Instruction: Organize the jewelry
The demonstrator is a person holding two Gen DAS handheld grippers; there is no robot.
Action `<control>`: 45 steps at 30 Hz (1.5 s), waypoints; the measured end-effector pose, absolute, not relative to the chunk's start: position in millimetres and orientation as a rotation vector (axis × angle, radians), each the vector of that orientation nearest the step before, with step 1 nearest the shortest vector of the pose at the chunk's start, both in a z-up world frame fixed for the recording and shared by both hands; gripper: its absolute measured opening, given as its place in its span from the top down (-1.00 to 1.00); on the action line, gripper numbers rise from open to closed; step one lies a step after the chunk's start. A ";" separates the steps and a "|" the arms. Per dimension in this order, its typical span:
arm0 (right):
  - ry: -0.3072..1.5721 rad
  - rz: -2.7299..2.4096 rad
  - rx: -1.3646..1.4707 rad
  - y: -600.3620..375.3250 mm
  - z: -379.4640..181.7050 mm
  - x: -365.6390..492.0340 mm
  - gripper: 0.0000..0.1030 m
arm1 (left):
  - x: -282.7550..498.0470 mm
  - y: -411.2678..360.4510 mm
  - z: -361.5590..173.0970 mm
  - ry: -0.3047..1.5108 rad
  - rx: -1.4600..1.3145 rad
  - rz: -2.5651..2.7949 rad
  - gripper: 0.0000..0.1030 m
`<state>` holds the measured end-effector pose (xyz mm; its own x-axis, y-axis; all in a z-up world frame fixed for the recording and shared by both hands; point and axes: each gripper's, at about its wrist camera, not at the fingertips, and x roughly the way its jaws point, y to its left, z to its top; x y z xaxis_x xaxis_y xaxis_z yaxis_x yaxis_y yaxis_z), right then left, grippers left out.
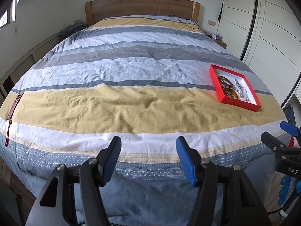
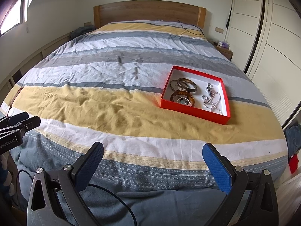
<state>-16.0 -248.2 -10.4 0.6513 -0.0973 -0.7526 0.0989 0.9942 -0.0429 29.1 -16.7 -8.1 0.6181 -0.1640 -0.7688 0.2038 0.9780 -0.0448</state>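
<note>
A shallow red box (image 2: 194, 112) with a white inside lies on the right part of the bed; it also shows in the left wrist view (image 1: 239, 102). It holds brown bangles (image 2: 187, 84) on its left side and silver chains and rings (image 2: 212, 99) on its right side. My left gripper (image 1: 148, 141) is open and empty above the foot of the bed, far left of the box. My right gripper (image 2: 153, 147) is open and empty above the foot of the bed, short of the box. Each gripper shows at the edge of the other's view.
The bed has a striped blue, white and yellow cover (image 2: 116, 113) and a wooden headboard (image 2: 148, 13). A reddish-brown strap-like item (image 1: 14, 107) lies at the bed's left edge. White wardrobe doors (image 2: 272, 47) stand on the right, with a nightstand (image 2: 223, 50) beside the headboard.
</note>
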 end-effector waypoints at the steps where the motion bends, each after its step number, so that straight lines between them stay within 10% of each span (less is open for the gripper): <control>1: 0.856 -0.112 0.002 -248.1 -11.2 -15.5 -0.99 | 29.4 -16.4 -8.6 0.881 0.048 -0.211 -0.13; 45: 0.894 -0.122 0.008 -254.8 -31.7 -4.5 -1.00 | 35.7 -14.0 -16.4 0.904 0.045 -0.206 -0.13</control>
